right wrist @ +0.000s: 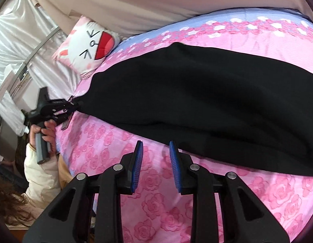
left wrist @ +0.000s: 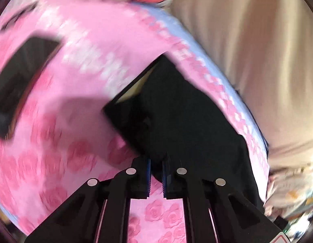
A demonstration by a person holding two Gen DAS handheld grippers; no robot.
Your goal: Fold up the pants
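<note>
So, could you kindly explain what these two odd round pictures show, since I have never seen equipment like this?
There is no robot here: a person holds a black two-finger gripper in each hand, and each carries a wide-angle camera looking along its fingers. The blurred picture is from the left gripper, whose blue-padded fingers are pinched on one end of the black fabric pants. The sharper picture is from the right gripper, open and empty just above the pink rose-patterned bedspread. It also shows the person's left hand on the other tool. The pants lie stretched across the bed, with a white cartoon-face cushion beyond them.
</note>
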